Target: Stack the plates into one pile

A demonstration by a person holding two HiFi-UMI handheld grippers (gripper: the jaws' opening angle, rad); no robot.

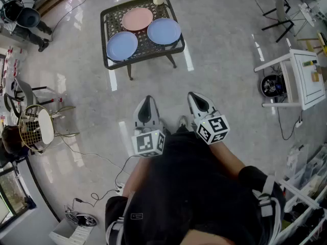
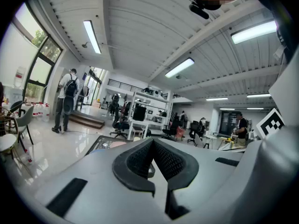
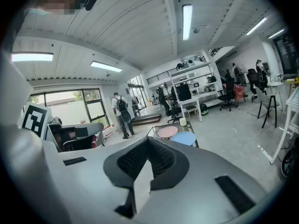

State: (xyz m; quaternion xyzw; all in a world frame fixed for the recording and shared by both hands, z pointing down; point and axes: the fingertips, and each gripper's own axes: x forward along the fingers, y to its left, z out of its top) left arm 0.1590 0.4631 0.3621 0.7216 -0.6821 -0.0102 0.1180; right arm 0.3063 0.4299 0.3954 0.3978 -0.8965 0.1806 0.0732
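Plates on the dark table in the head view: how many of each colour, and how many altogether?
Blue plates: 2
Pink plate: 1
Total: 3 plates

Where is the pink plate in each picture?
Head view: the pink plate sits near the top, at the back of the dark table, between two blue plates.
Left gripper view: only a thin pink sliver shows just over the left claw, left of centre.
Right gripper view: just above the right claw, slightly right of centre.
Shared landmark: the dark table.
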